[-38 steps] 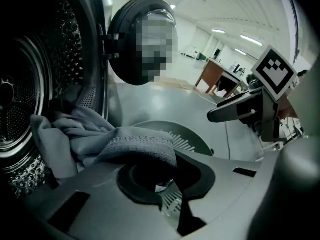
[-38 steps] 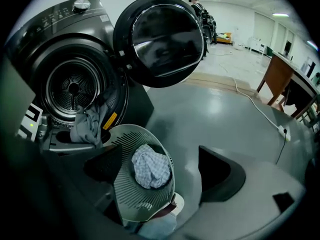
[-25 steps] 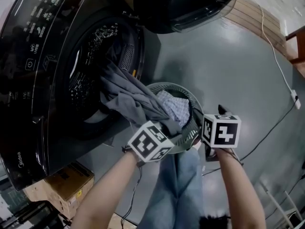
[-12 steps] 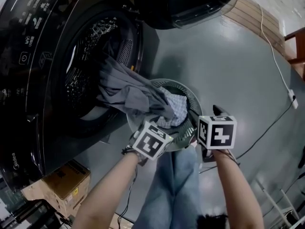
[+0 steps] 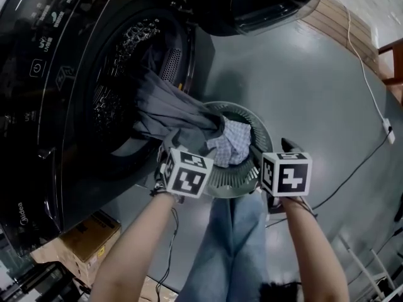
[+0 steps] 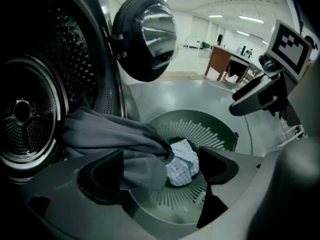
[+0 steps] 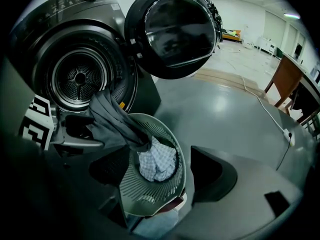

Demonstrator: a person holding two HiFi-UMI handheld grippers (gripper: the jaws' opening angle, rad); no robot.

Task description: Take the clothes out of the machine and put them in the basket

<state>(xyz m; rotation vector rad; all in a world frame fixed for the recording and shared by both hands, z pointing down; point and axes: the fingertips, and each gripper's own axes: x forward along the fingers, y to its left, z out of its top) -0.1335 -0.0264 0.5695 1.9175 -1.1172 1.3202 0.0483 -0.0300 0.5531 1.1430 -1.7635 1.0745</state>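
A grey garment (image 5: 170, 109) hangs out of the washing machine drum (image 5: 116, 87), and its end lies in the round slatted basket (image 5: 234, 180) on the floor. A checked cloth (image 5: 232, 140) lies in the basket beside it. My left gripper (image 6: 161, 169) is over the basket's left side next to the garment (image 6: 110, 134). Its jaws have just been opening and now stand wide, pressing on nothing. My right gripper (image 7: 160, 171) is open over the basket's near right rim (image 7: 182, 184), above the checked cloth (image 7: 157, 163).
The machine's round door (image 5: 252, 2) stands open above the basket. A cardboard box (image 5: 88, 241) sits at the machine's foot. The person's legs in jeans (image 5: 233, 244) stand just behind the basket. A white cable (image 5: 371, 80) runs across the grey floor, and a wooden table (image 7: 287, 79) stands far right.
My left gripper has let go of the grey garment, opened, and moved left from the basket's near rim towards the machine. The garment's end now rests in the basket. The right gripper has hardly moved.
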